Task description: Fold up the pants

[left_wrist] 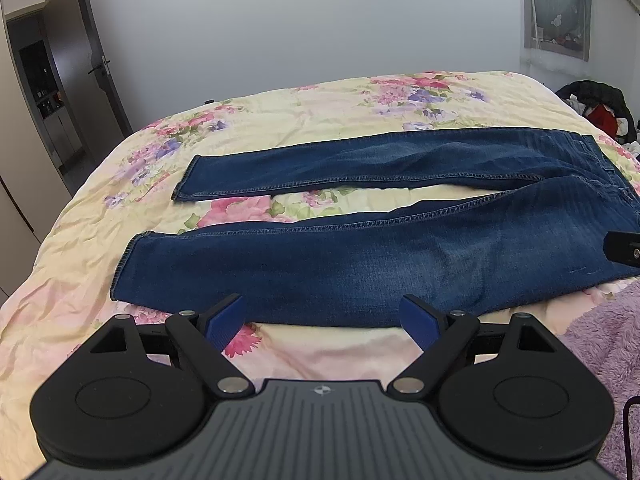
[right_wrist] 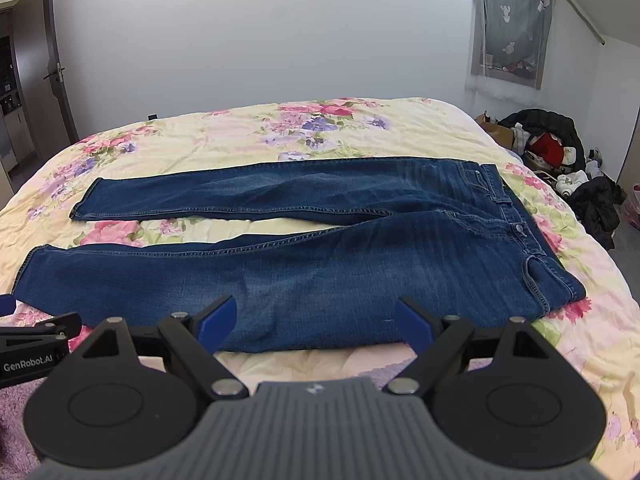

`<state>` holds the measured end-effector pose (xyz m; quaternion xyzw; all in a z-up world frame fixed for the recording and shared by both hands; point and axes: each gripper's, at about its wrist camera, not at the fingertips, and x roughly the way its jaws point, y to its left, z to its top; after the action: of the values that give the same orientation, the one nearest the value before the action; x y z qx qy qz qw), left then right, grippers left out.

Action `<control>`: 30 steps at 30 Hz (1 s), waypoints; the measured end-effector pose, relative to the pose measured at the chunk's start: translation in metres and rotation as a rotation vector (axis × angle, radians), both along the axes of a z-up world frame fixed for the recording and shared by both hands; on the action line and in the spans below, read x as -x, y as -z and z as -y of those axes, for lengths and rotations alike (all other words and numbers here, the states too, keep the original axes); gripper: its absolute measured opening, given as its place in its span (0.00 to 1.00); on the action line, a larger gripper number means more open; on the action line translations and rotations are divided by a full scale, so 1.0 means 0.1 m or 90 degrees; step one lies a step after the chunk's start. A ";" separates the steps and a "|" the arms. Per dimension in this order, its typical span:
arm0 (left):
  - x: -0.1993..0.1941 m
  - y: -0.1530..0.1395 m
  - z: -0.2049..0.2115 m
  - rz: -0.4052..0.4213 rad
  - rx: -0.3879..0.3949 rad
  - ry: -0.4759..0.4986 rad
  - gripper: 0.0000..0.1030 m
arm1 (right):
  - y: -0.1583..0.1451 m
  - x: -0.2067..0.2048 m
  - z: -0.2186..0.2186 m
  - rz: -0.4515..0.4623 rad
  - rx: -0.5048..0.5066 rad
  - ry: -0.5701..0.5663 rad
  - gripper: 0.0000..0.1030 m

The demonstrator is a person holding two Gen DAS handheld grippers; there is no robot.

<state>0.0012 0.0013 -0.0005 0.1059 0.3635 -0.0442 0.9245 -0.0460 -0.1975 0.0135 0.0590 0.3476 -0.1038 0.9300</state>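
Observation:
Dark blue jeans lie flat on the floral bed cover, legs spread apart and pointing left, waistband at the right. In the right wrist view the jeans show whole, with the waist button at the right. My left gripper is open and empty, just short of the near leg's front edge. My right gripper is open and empty, at the near edge of the thigh part. The left gripper's body also shows at the left edge of the right wrist view.
A purple fuzzy blanket lies at the near right of the bed. A pile of dark clothes and bags sits on the floor to the right of the bed. A door stands at the far left, a curtained window at the far right.

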 end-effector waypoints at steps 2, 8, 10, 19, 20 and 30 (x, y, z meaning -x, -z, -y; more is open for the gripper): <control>0.00 0.00 0.00 -0.001 0.000 0.000 0.99 | 0.00 0.01 0.01 0.000 -0.001 0.000 0.80; -0.01 0.02 -0.01 -0.004 0.001 -0.002 0.99 | 0.01 0.01 0.02 -0.003 -0.004 0.002 0.80; -0.02 0.03 -0.01 -0.007 0.001 0.000 0.99 | 0.01 0.00 0.03 -0.003 -0.005 0.003 0.80; -0.38 0.13 -0.05 -0.043 0.006 0.063 0.75 | 0.11 -0.11 0.28 0.035 -0.022 -0.016 0.80; -0.45 0.13 -0.08 -0.050 0.004 0.073 0.71 | 0.13 -0.13 0.34 0.041 -0.025 -0.025 0.80; -1.19 -0.09 -0.62 -0.005 -0.137 0.162 0.52 | 0.32 -0.47 1.25 0.062 0.032 -0.022 0.80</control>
<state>0.1207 0.0630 0.0087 0.2495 0.3534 -0.1221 0.8933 0.0009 -0.3227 -0.0182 0.0346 0.3001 -0.0936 0.9487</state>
